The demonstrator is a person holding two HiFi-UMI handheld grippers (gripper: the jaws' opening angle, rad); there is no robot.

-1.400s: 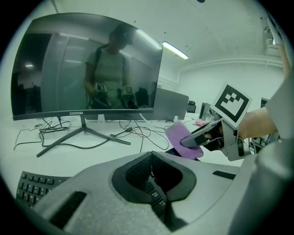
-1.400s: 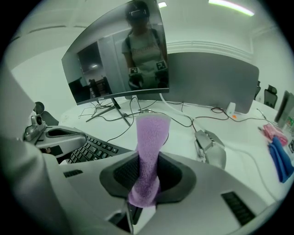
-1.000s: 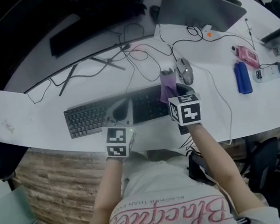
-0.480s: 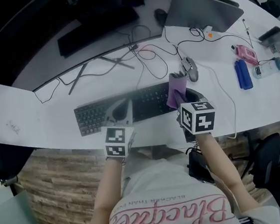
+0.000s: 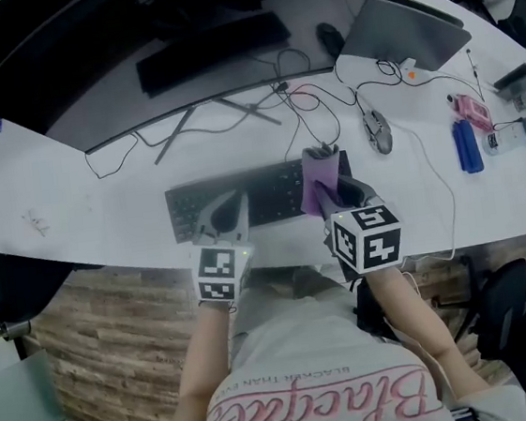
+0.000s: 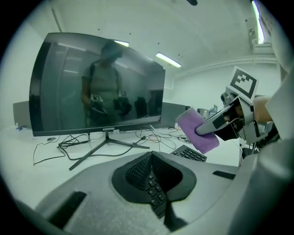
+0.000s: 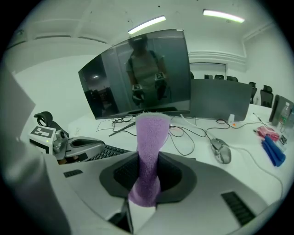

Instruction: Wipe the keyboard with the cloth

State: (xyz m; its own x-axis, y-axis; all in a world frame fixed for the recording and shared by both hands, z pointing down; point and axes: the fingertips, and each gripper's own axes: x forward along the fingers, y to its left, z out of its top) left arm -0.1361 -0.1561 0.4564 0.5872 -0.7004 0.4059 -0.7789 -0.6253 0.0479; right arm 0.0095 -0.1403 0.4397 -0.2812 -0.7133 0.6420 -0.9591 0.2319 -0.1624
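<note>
Between right jaws, upright purple cloth

The left tongs and the right tongs are pale grey moulded shells with dark ribbed pads lining the jaws. Each carries a white cube printed with black square markers. The person wears a light T-shirt with pink script lettering across it.

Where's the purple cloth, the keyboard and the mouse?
purple cloth (image 5: pixel 320 181): head view, middle of the fabric.
keyboard (image 5: pixel 271 194): head view, keys near its middle.
mouse (image 5: pixel 379 131): head view, its top shell.
</note>
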